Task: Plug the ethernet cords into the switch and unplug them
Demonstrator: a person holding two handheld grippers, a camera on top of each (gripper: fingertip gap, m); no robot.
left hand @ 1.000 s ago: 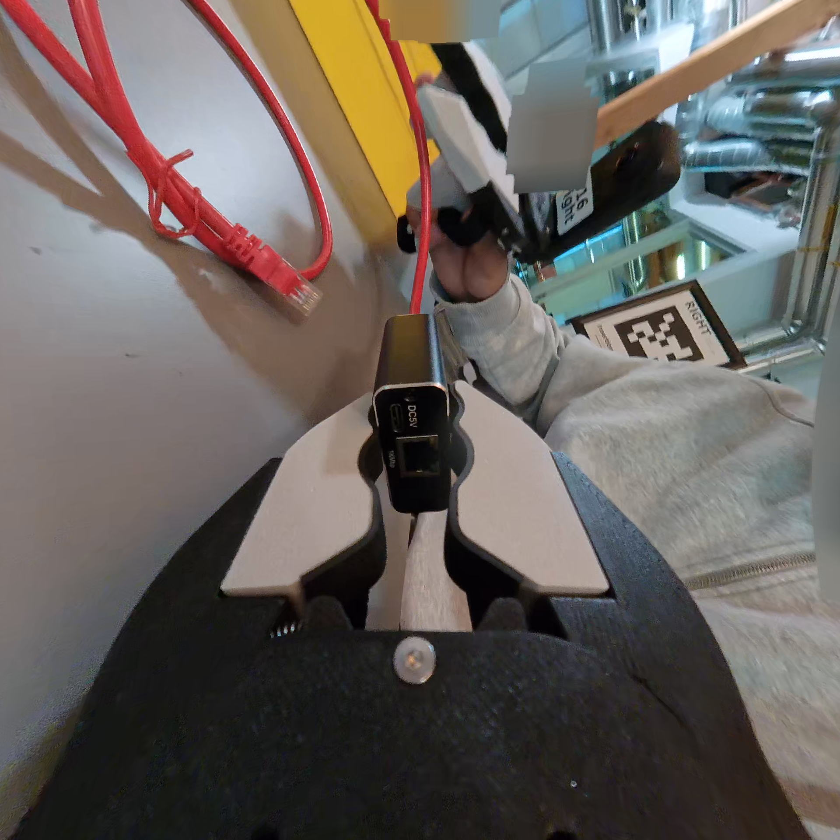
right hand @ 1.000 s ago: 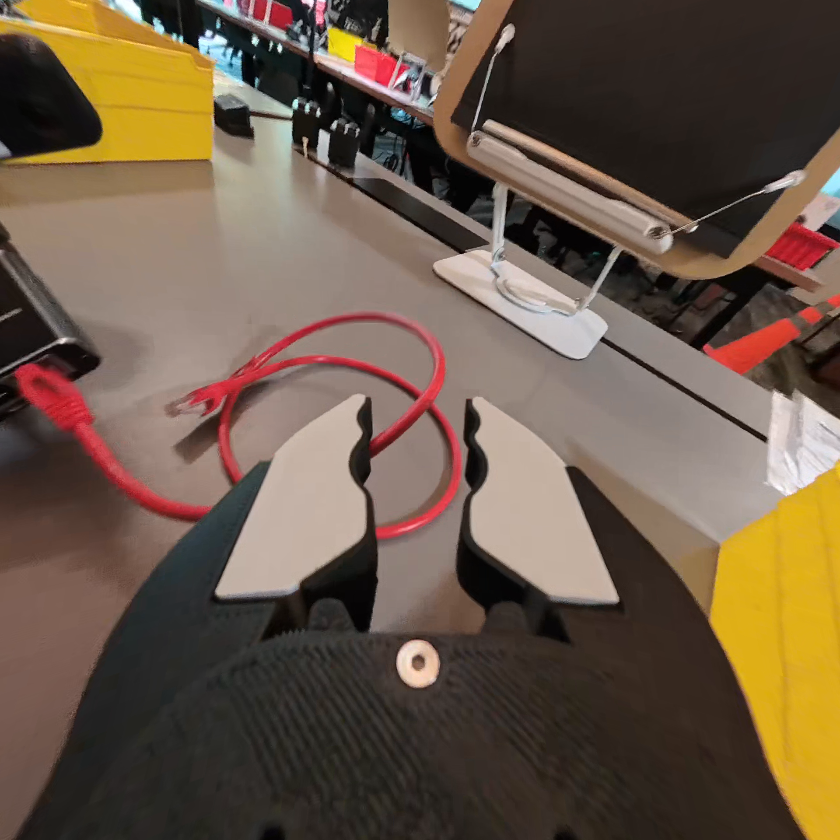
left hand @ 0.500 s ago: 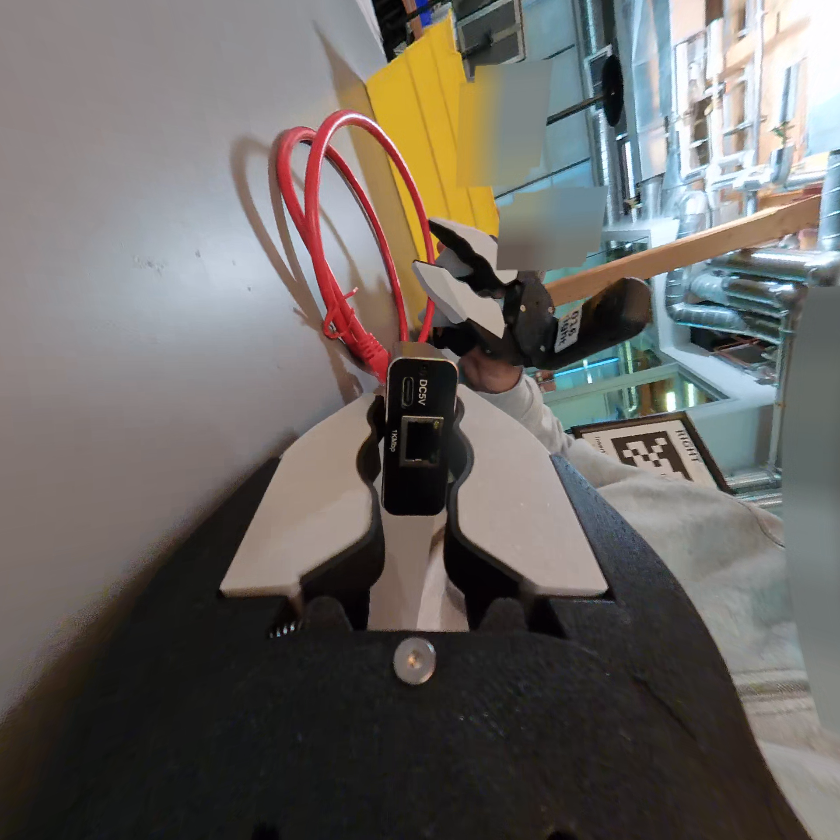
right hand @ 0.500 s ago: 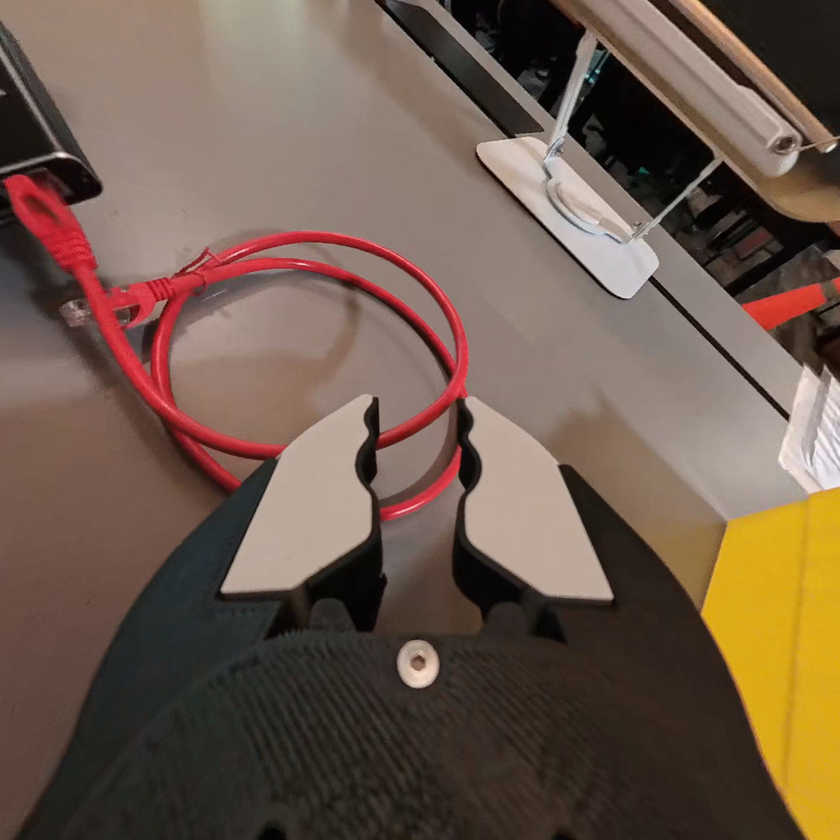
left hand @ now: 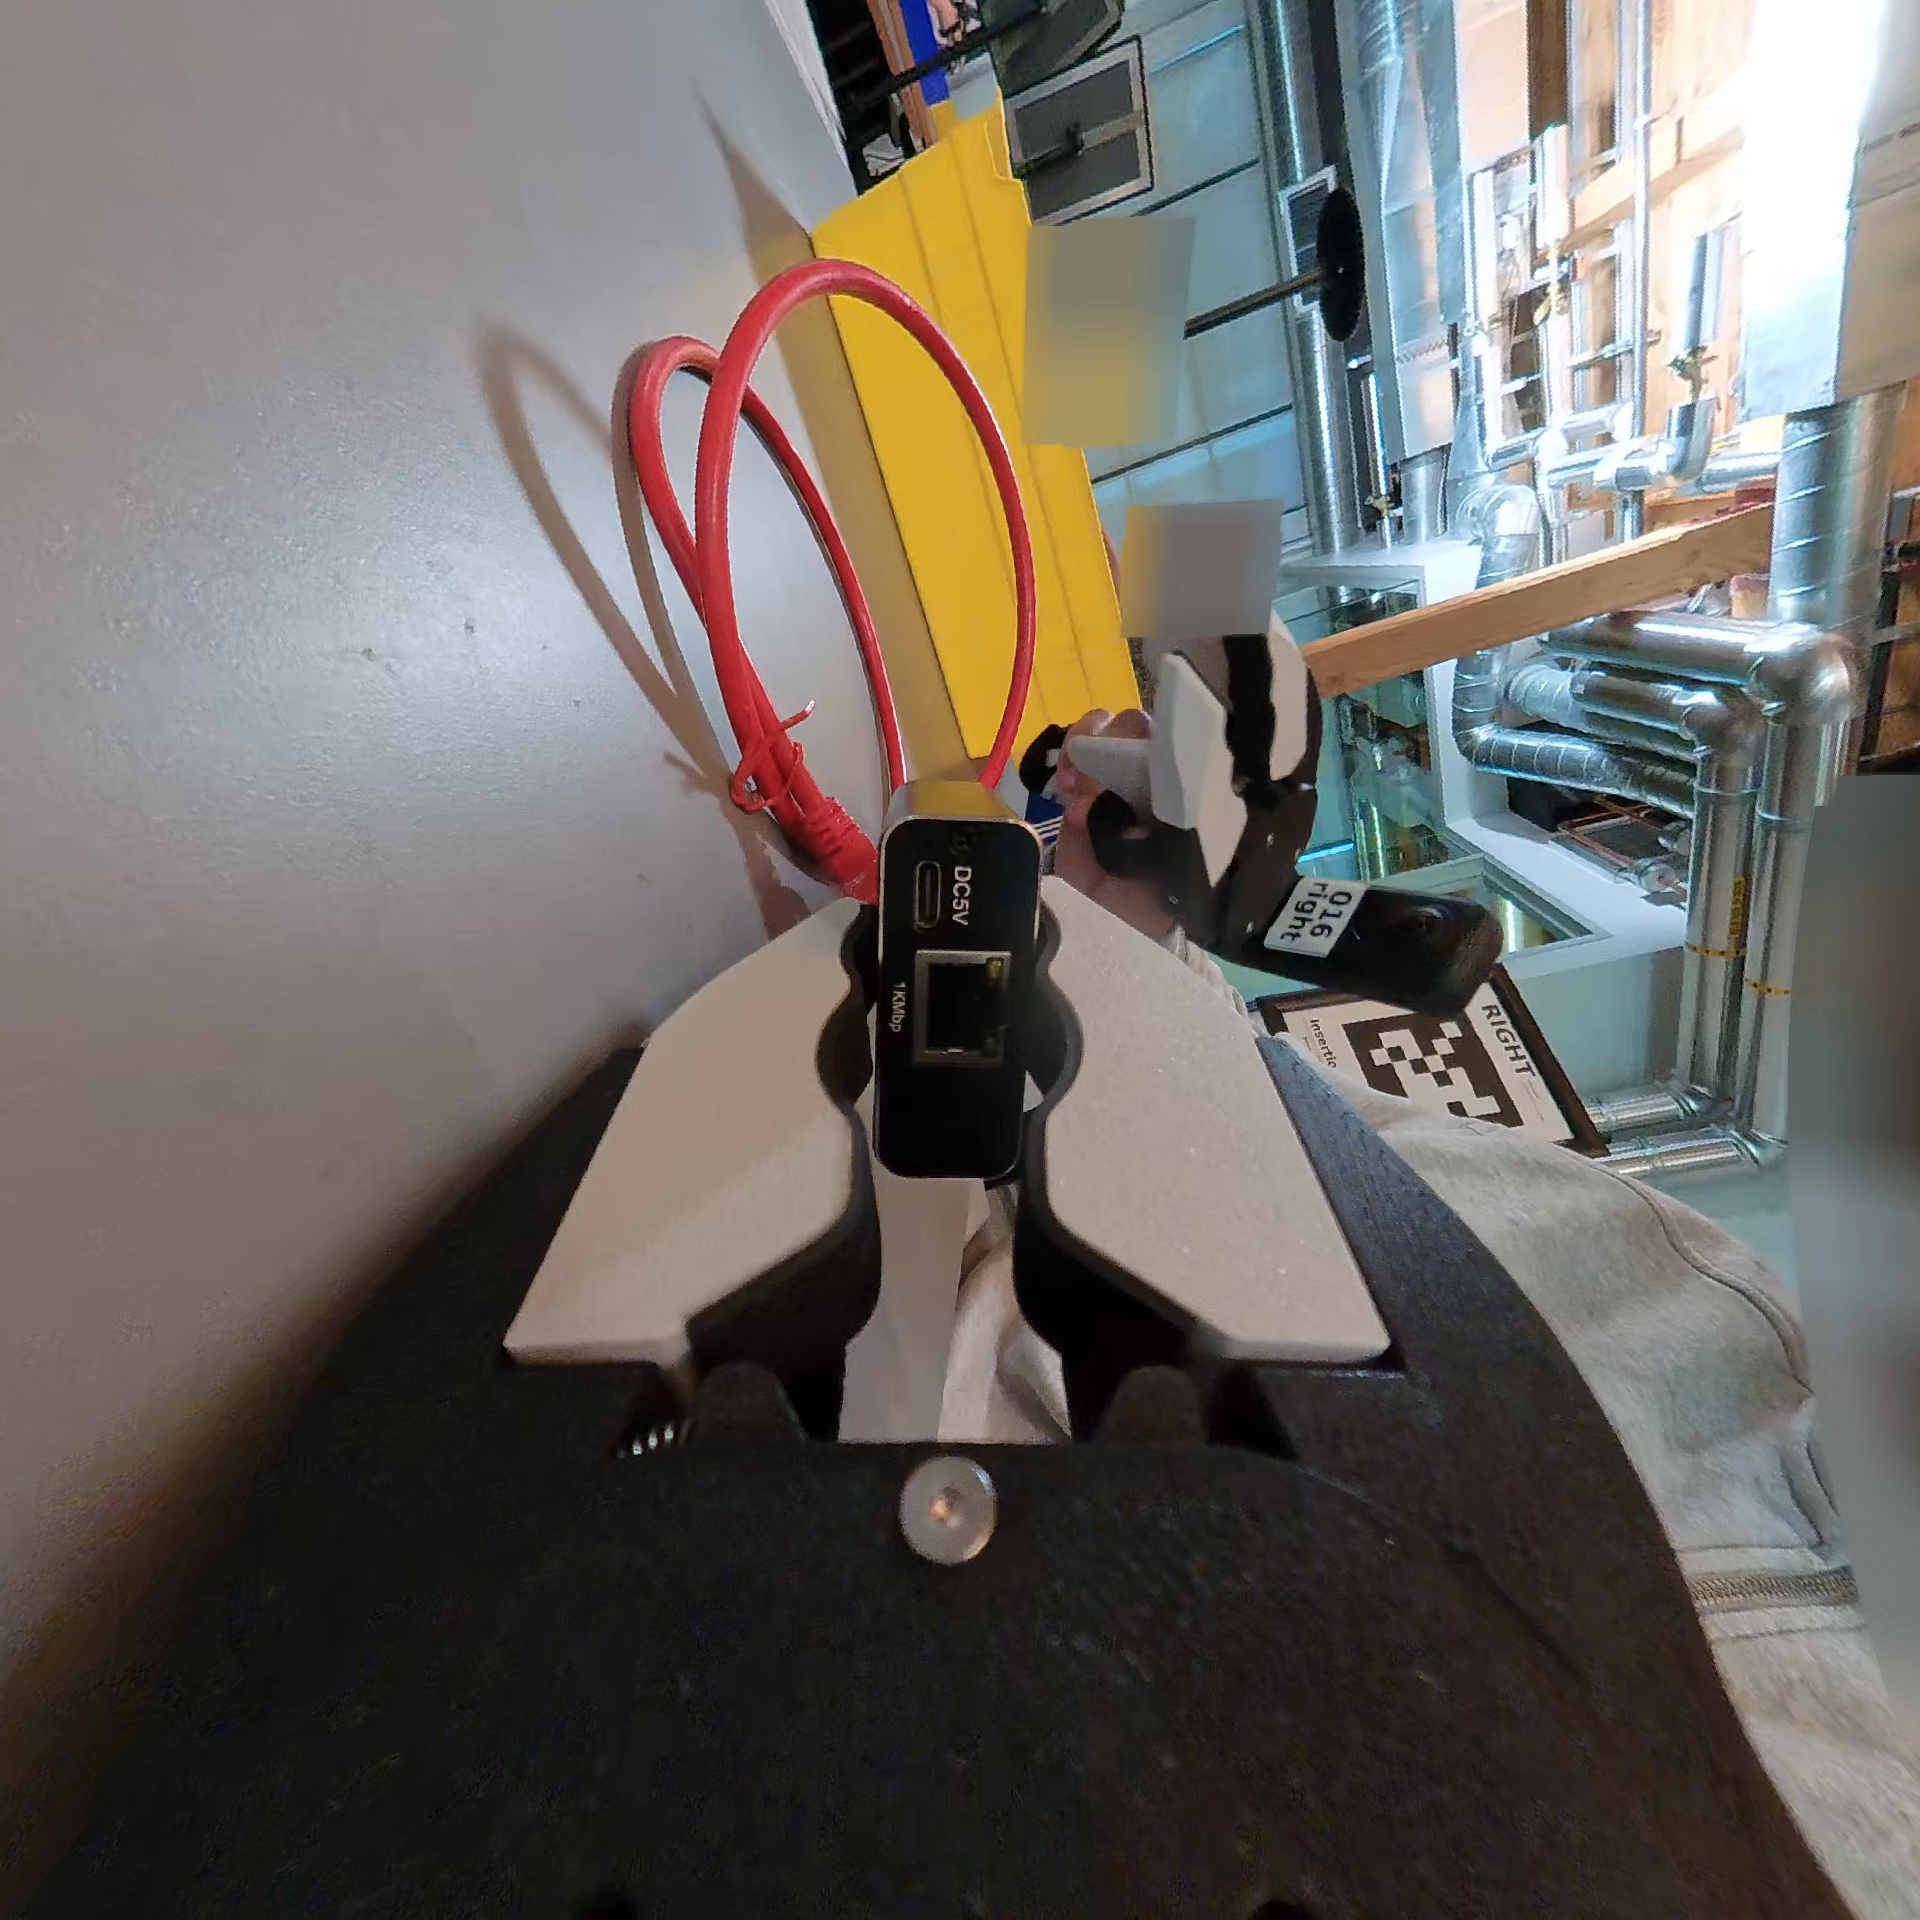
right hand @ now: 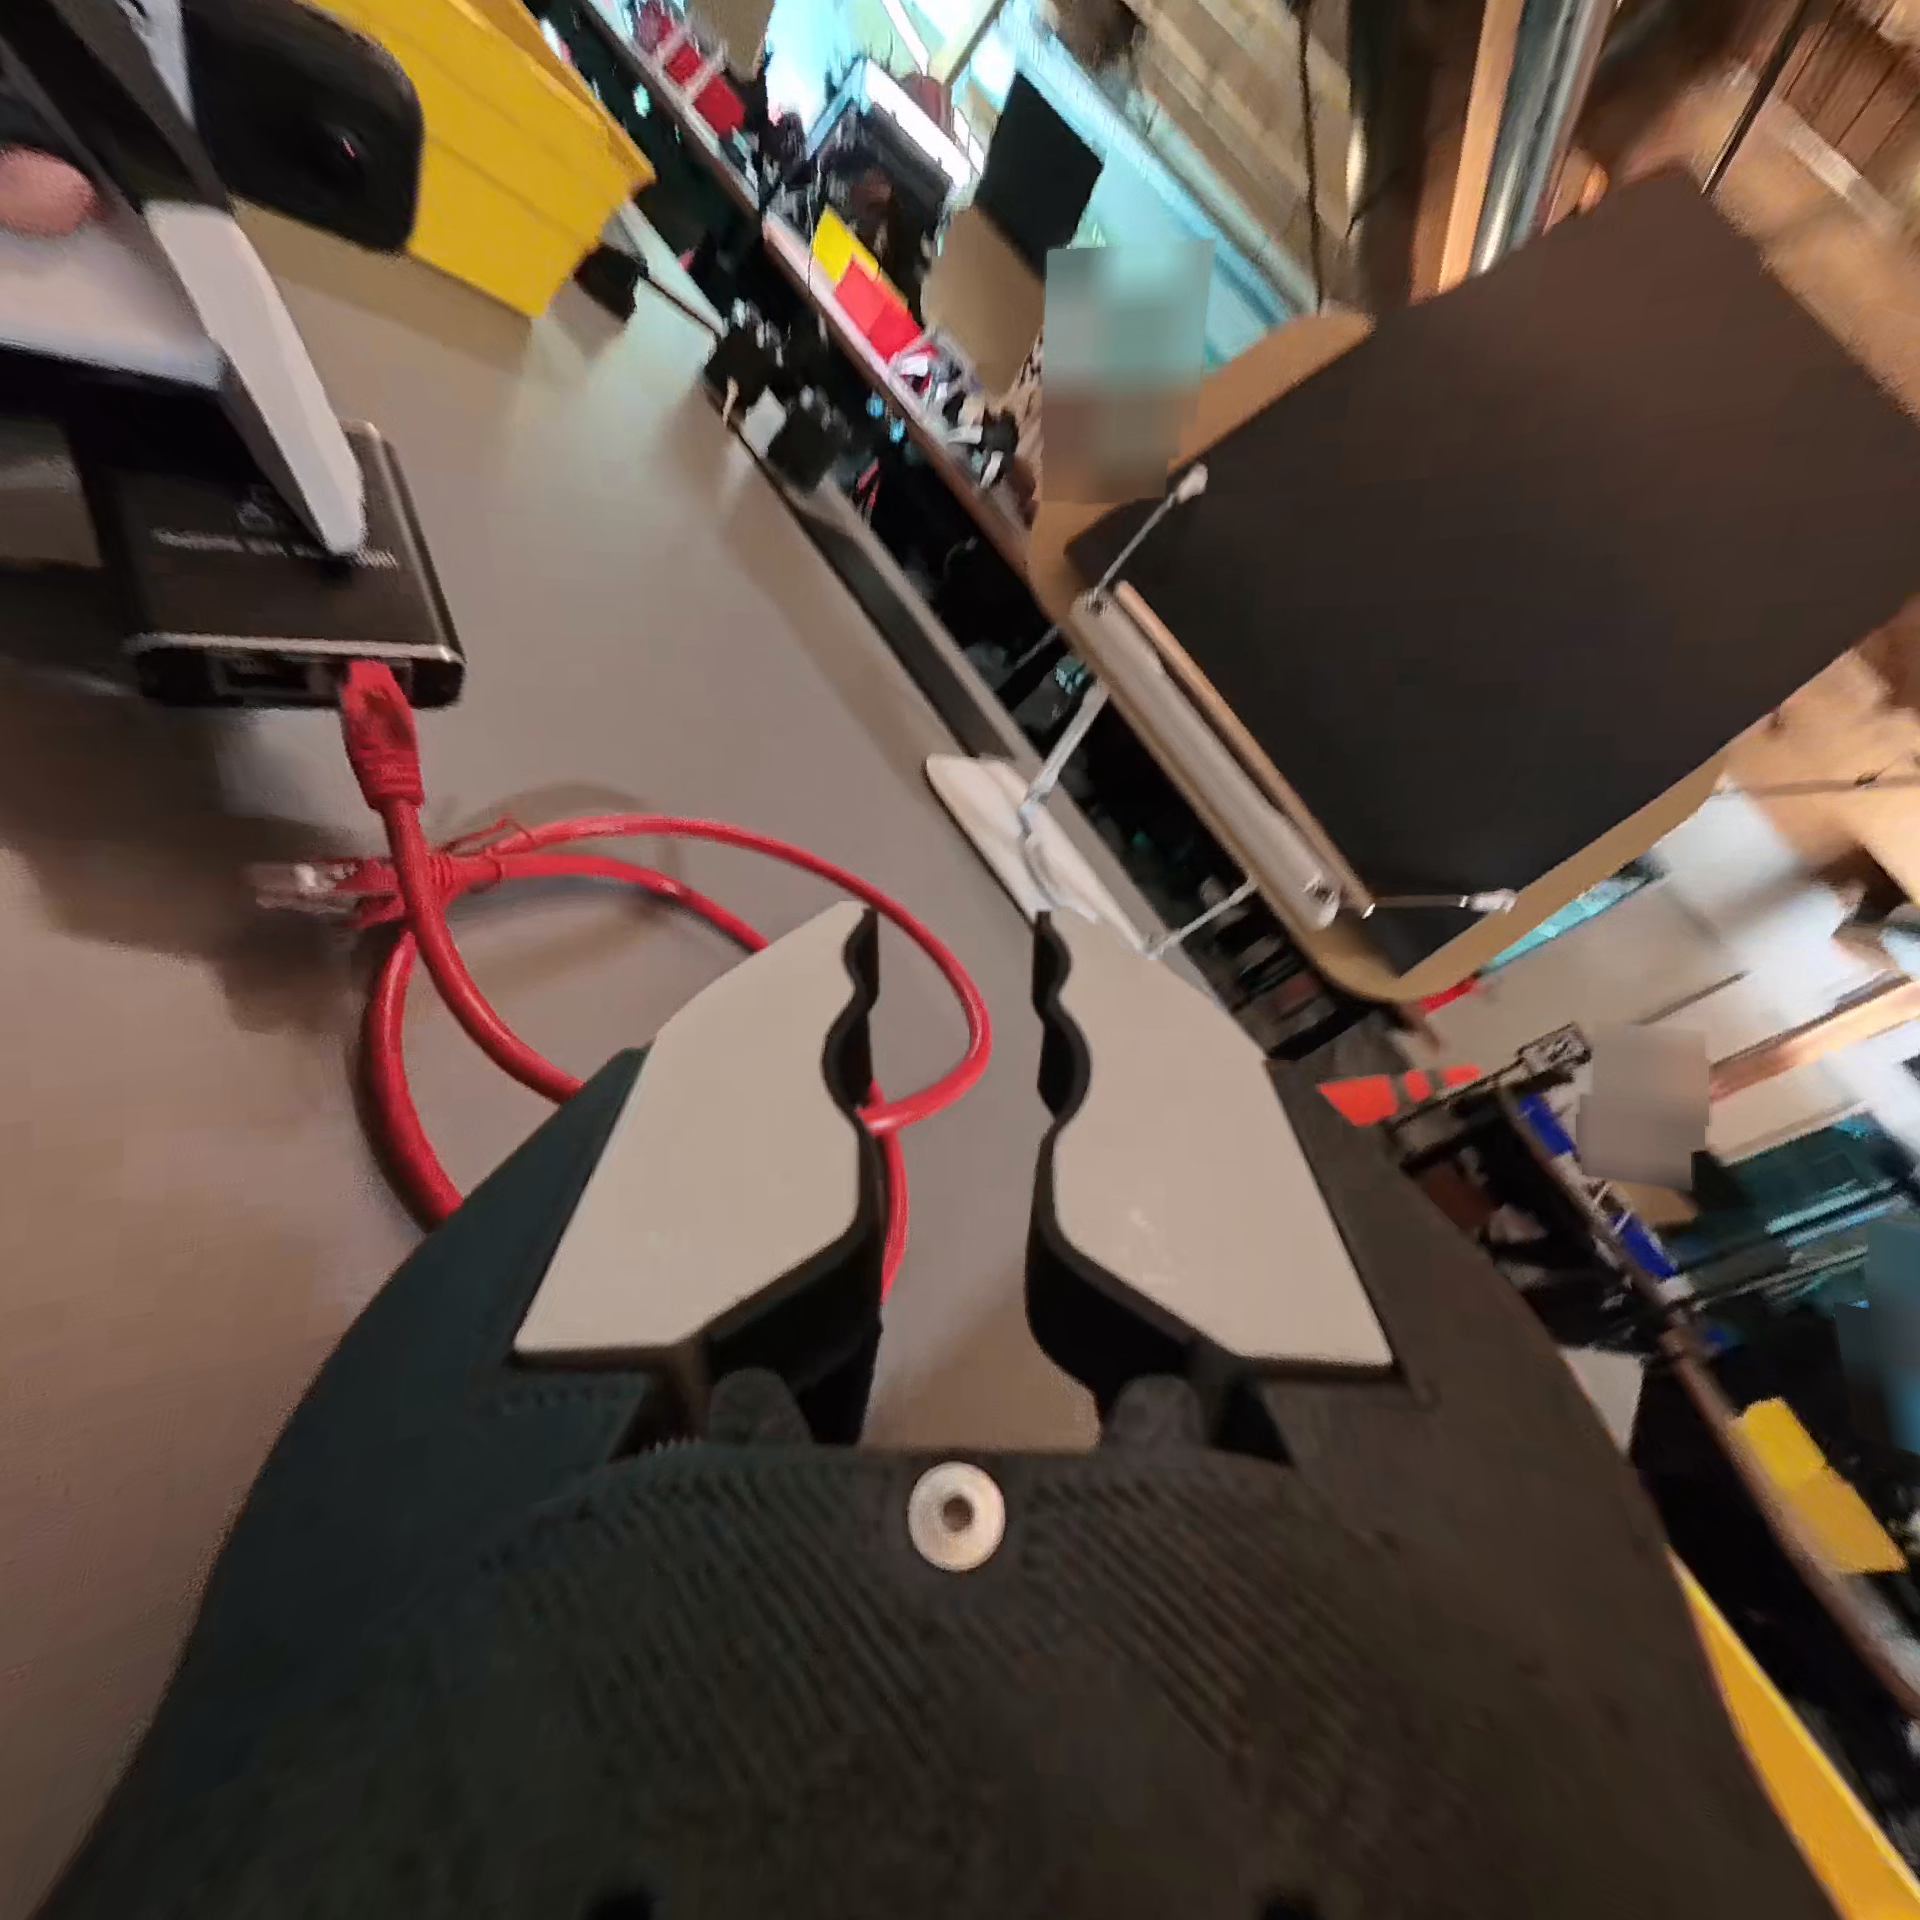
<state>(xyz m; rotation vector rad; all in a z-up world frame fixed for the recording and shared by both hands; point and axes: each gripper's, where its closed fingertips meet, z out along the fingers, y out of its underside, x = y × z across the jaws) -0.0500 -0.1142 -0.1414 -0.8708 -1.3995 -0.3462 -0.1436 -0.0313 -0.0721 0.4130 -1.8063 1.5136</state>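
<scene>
My left gripper (left hand: pixel 956 920) is shut on a small black switch (left hand: pixel 958 1081), held edge-up just above the grey table (left hand: pixel 312 675); an empty port faces the camera. A red ethernet cord (left hand: pixel 873 343) loops beyond it. In the right wrist view one cord end (right hand: pixel 379 732) is plugged into the switch (right hand: pixel 281 613), and the other plug (right hand: pixel 296 885) lies loose on the table. My right gripper (right hand: pixel 951 925) is open and empty, above the cord loop (right hand: pixel 940 961). It also shows in the left wrist view (left hand: pixel 1195 748), beyond the switch.
Yellow bins stand at the table's far side (right hand: pixel 499 177) and near edge (left hand: pixel 966 468). A black board on a white-footed wire stand (right hand: pixel 1507 582) is to the right. A framed marker card (left hand: pixel 1423 1060) and a person's grey sleeve (left hand: pixel 1558 1351) are nearby.
My right gripper has pulled back and tilted up, staying open, so the plugged end and switch now show ahead-left. My left gripper keeps its hold on the switch and has moved little.
</scene>
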